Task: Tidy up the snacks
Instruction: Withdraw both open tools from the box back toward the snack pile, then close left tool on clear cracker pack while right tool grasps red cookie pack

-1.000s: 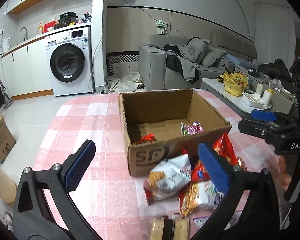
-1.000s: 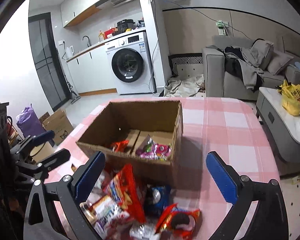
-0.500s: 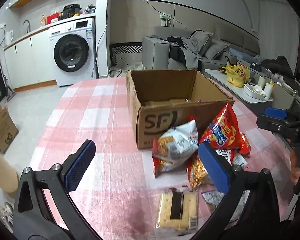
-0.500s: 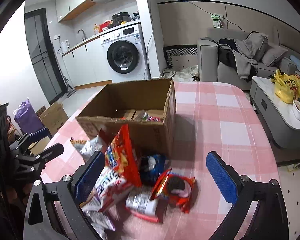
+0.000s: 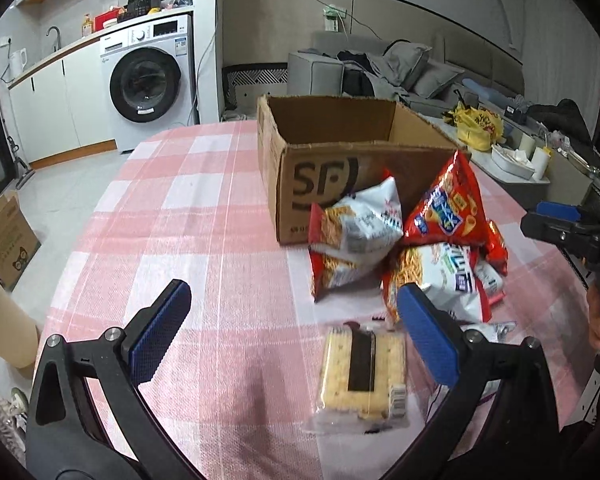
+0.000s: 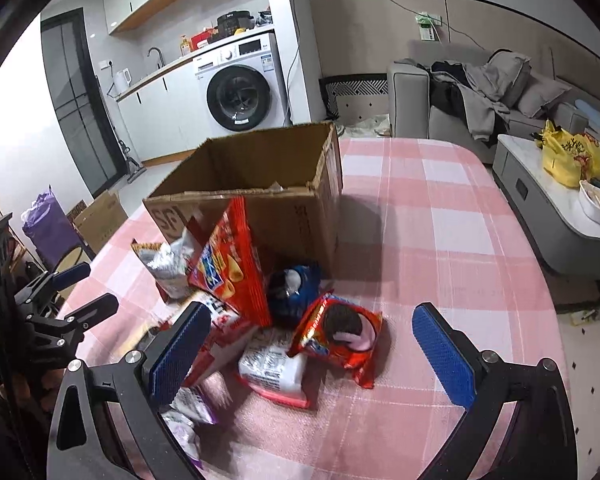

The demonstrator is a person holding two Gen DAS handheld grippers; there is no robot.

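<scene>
Both grippers have pulled back from the cardboard box [image 5: 340, 176], fingers [image 5: 160, 330] spread wide, holding nothing.

An open cardboard box [image 5: 340, 176] stands on the table's far part, with snack packets [image 5: 392, 236] heaped against its near side.

On the table [image 5: 204, 208] before me, the cardboard box [image 5: 332, 168] sits far, snack bags [image 5: 396, 240] heaped against its near wall, a cracker pack [image 5: 362, 372] nearer still, apart.
</scene>
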